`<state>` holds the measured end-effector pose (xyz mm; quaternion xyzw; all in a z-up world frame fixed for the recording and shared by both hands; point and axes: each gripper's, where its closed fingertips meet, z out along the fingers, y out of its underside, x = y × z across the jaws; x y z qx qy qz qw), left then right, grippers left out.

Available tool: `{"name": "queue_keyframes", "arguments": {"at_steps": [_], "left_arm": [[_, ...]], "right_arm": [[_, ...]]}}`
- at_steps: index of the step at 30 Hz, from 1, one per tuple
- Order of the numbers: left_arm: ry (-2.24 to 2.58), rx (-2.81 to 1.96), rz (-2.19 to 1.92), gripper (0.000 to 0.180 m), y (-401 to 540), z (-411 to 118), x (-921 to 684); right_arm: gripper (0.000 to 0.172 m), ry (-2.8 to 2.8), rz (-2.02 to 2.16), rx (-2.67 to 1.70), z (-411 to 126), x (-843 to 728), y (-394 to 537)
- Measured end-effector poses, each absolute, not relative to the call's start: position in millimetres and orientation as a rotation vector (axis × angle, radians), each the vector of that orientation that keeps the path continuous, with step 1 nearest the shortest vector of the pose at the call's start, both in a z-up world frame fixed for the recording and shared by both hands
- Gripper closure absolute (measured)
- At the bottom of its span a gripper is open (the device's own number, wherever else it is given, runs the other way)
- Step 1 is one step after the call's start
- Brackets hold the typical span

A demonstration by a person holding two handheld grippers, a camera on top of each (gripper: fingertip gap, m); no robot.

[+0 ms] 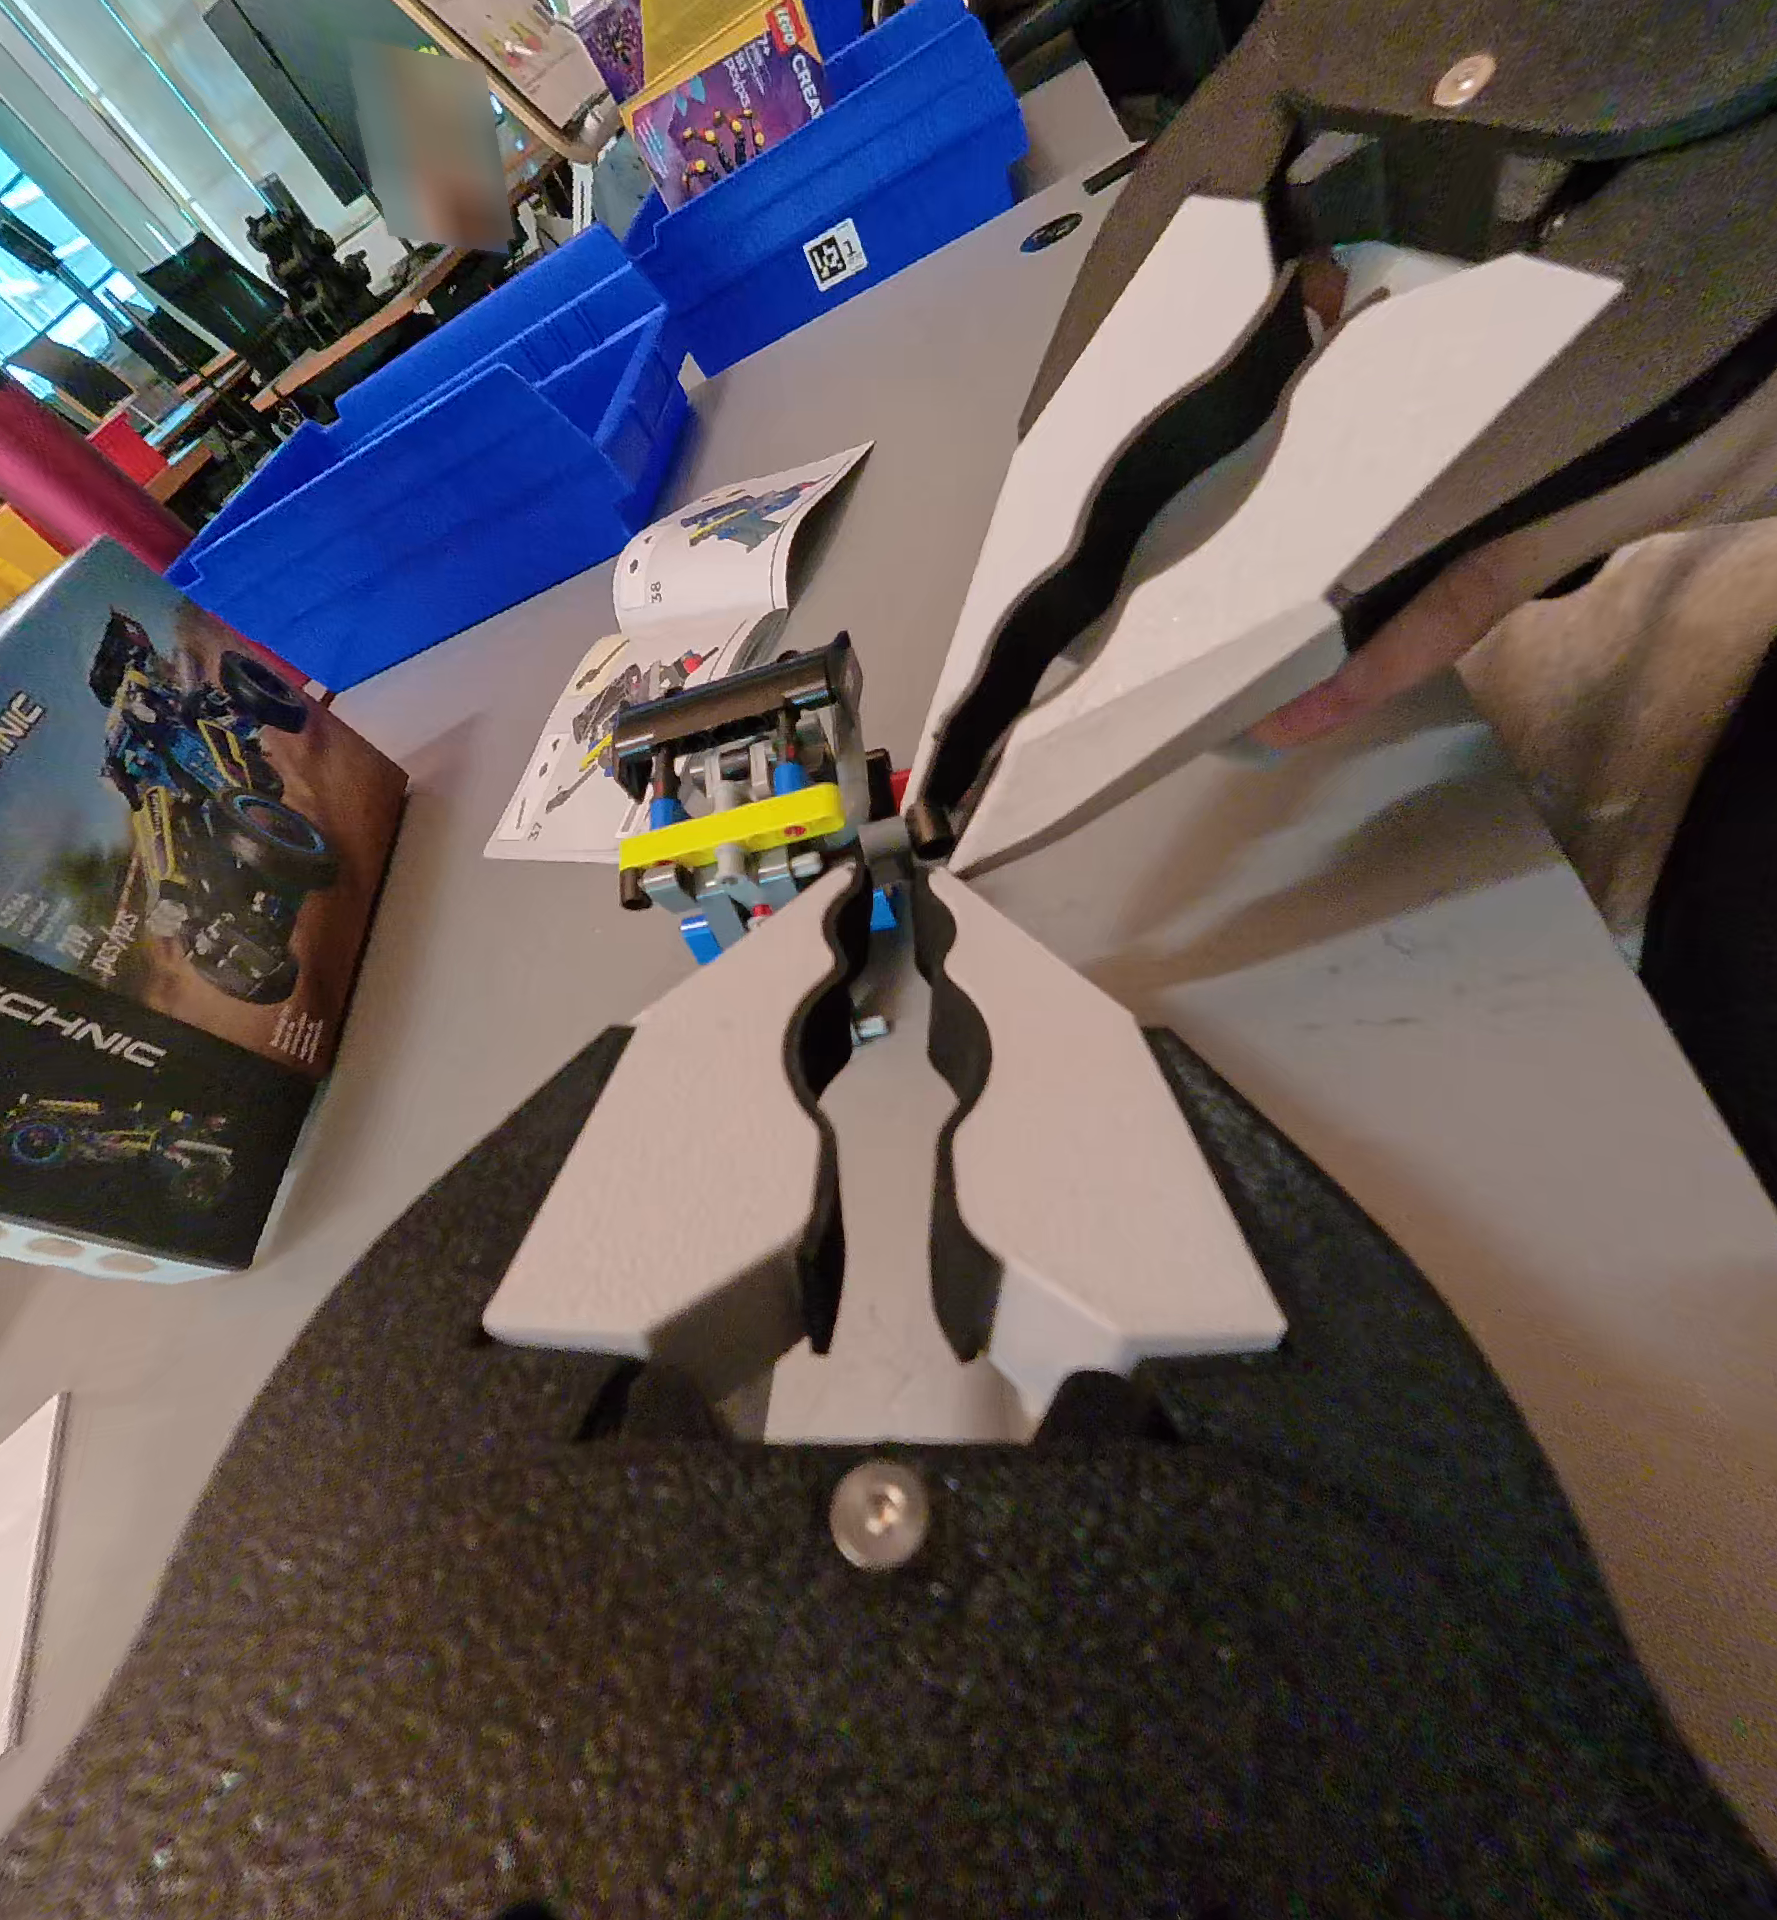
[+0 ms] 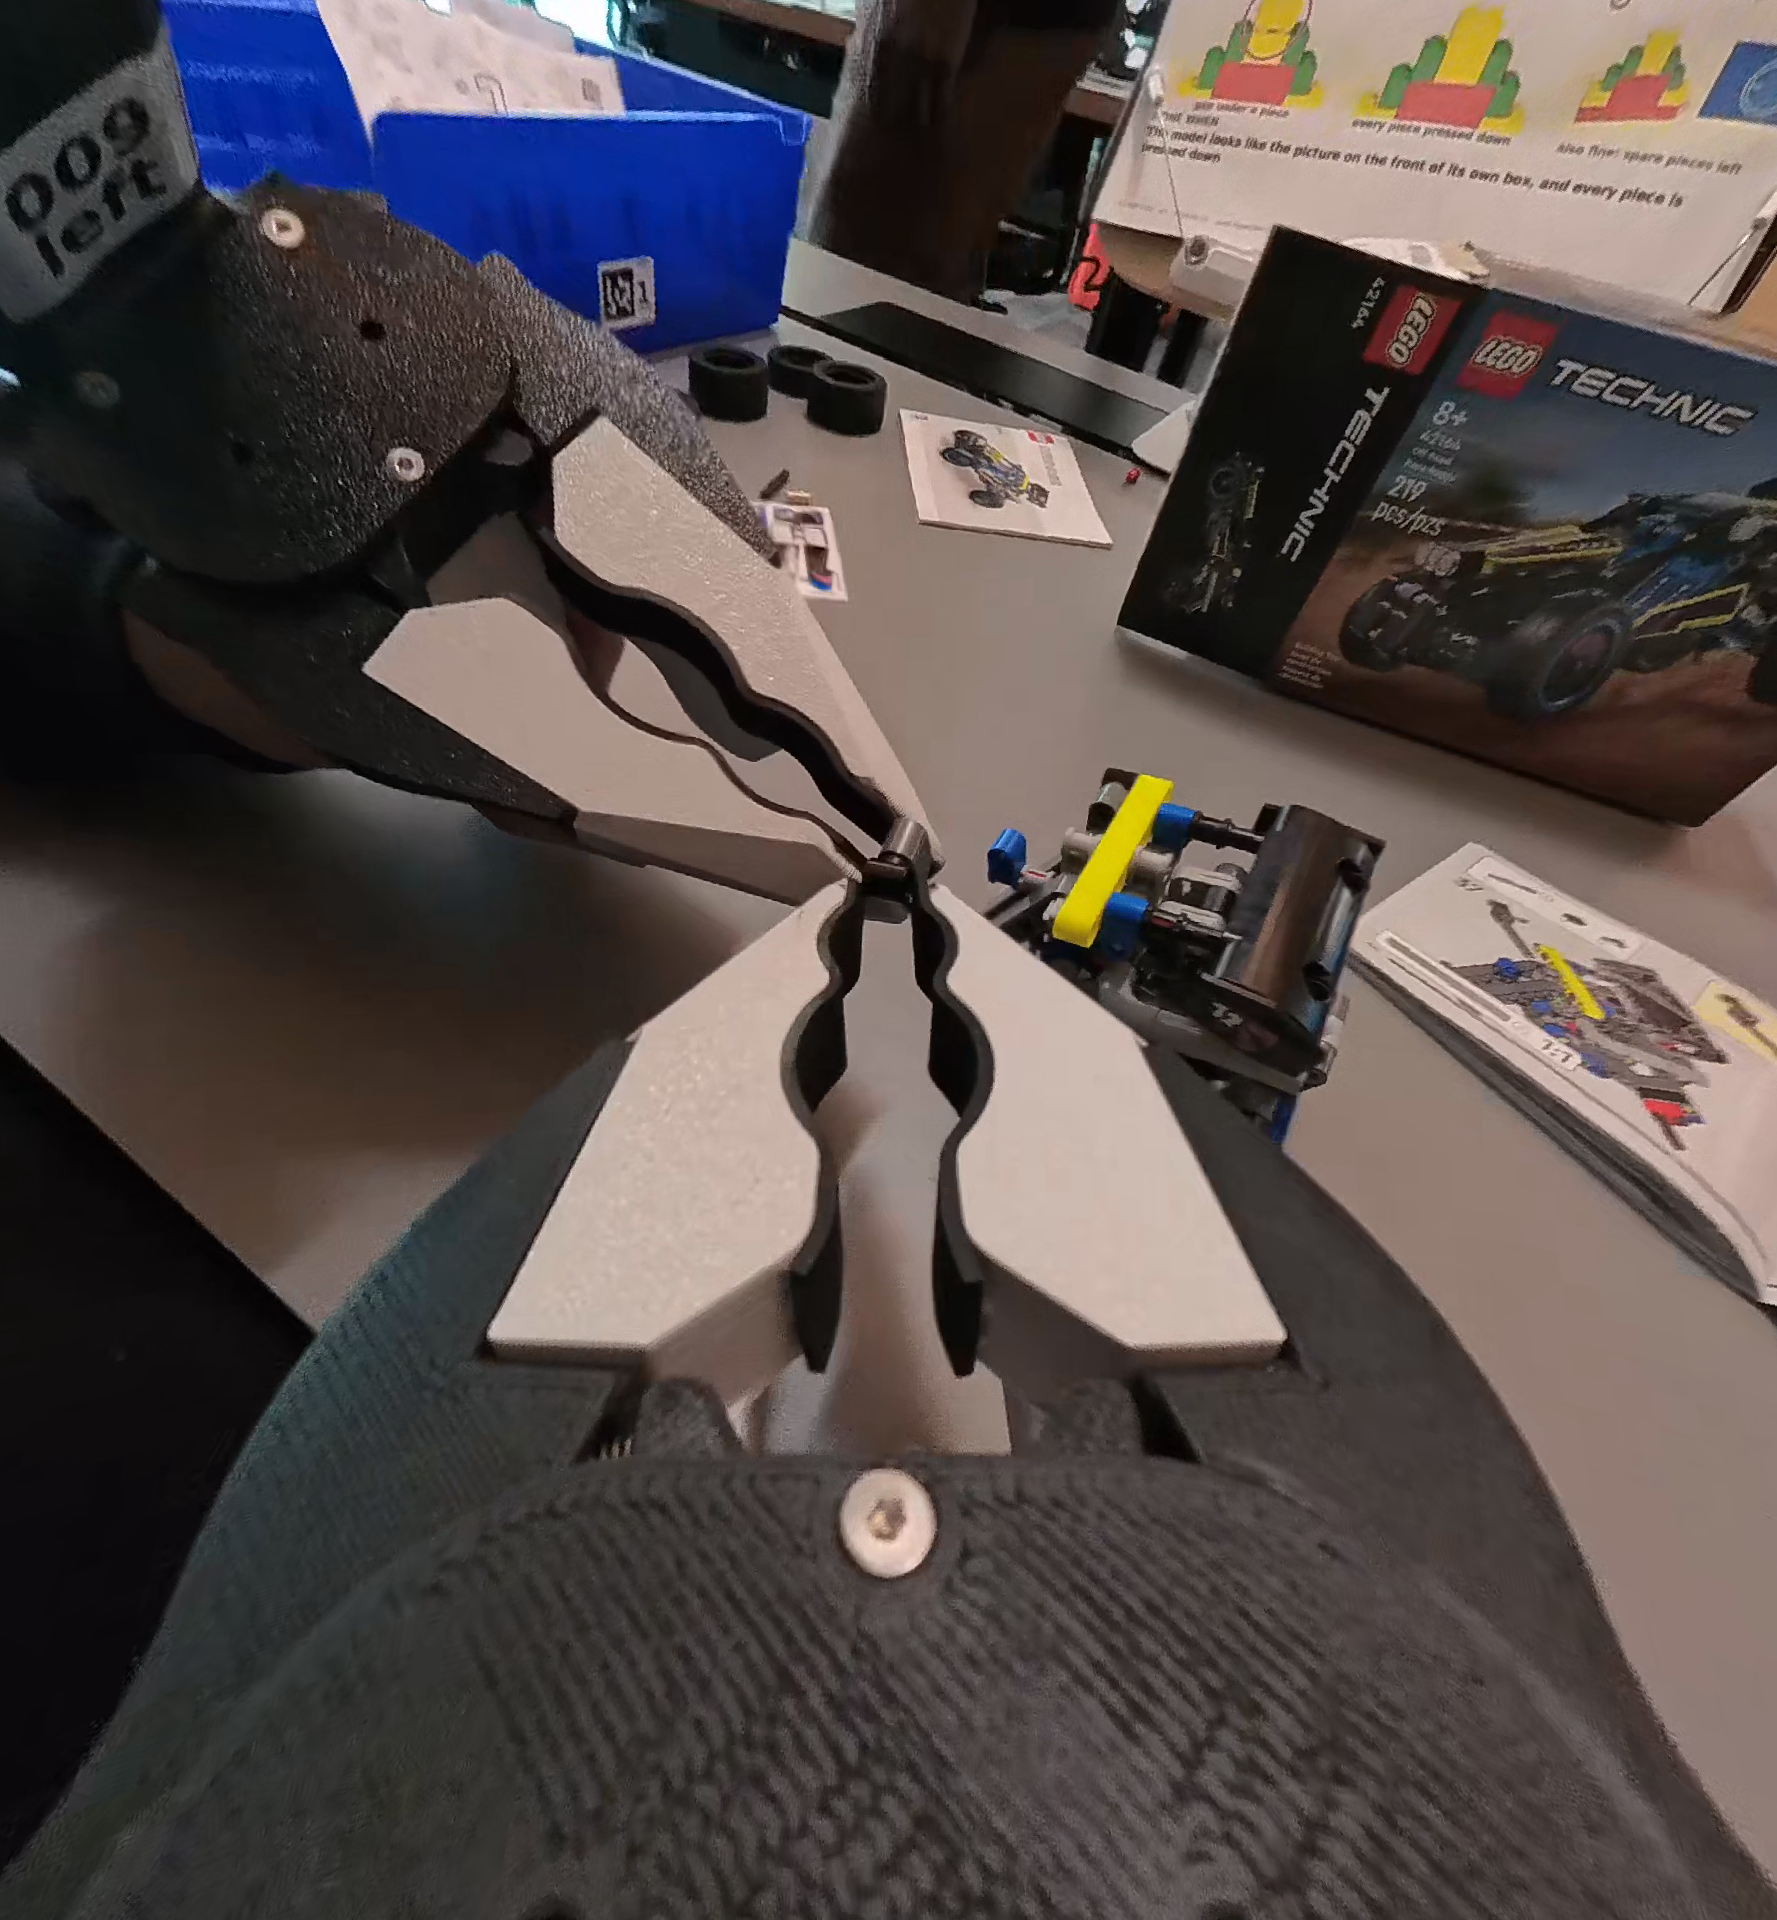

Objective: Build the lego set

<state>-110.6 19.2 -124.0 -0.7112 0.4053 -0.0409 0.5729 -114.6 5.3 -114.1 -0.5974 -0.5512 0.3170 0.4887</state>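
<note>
we see two hand-held grippers meeting tip to tip above a grey table. the left gripper is nearly closed on a small grey connector piece. the right gripper is nearly closed on that piece too; a short black pin sits in the left gripper's tips. just beside them stands a partly built toy vehicle, near an open instruction booklet and a toy box.

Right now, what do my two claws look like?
The left claw and right claw look alike: two pale grey wedge-shaped fingers, each lined with a wavy black pad, on a rounded black textured body with a silver screw. The left one also carries a white label with black writing.
</note>
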Motion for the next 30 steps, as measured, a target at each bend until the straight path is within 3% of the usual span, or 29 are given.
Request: {"name": "queue_keyframes", "arguments": {"at_steps": [11,22,30], "left_arm": [[0.941,-1.685,-0.106,0.178,22.3,-129.8,-111.3],[0.806,-1.912,-0.095,0.122,43.2,-152.1,-139.3],[0.693,-1.975,-0.371,0.131,55.0,-148.3,-125.3]], "right_arm": [[0.167,-1.382,0.503,-1.355,-116.8,-112.3,13.5],[0.167,-1.196,0.579,-1.528,-124.4,-109.6,34.3],[0.167,-1.182,0.500,-1.534,-125.4,-113.3,40.2]]}}
